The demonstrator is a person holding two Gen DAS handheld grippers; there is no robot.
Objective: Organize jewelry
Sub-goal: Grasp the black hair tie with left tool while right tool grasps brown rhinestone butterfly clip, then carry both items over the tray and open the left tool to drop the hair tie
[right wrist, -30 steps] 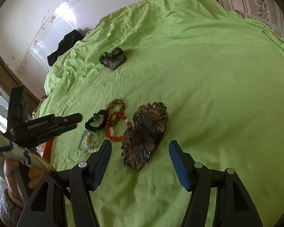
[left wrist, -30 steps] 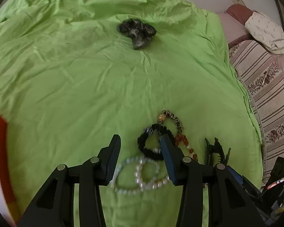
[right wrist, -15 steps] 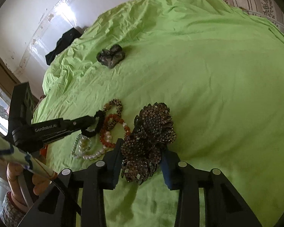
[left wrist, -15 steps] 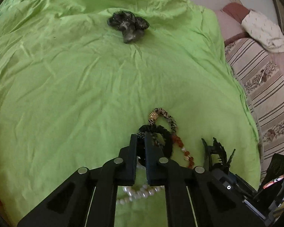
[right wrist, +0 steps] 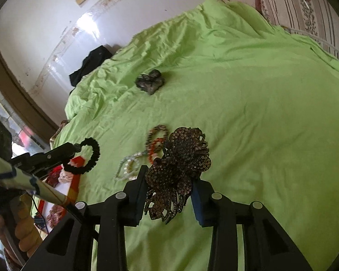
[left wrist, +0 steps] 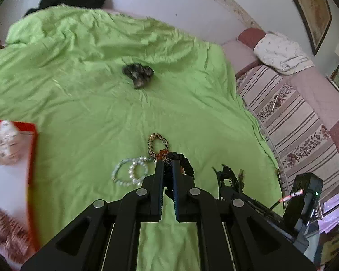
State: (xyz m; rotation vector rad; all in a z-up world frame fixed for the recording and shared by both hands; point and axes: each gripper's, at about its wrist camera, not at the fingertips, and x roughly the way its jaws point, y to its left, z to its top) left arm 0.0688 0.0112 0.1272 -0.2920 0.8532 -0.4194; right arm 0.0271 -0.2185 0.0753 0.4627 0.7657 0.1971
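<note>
Black stretchy bracelet (right wrist: 88, 155) pinched in left tool (left wrist: 168, 167), dangling above bed (right wrist: 260, 113); light, floppy. Right tool (right wrist: 169, 180) clamps sequinned hairpiece (right wrist: 180, 162), probably stiff, snag-prone; grip mid-body.

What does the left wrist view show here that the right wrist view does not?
Only the left wrist view shows the framed picture on the wall and the white pillow.

Only the right wrist view shows the large brown studded piece clamped in the right gripper, and the black bracelet hanging free of the sheet from the left gripper.

Both show the green sheet, the pearl bracelets, the leopard-print bracelet, the orange bead bracelet and the dark crumpled item.
</note>
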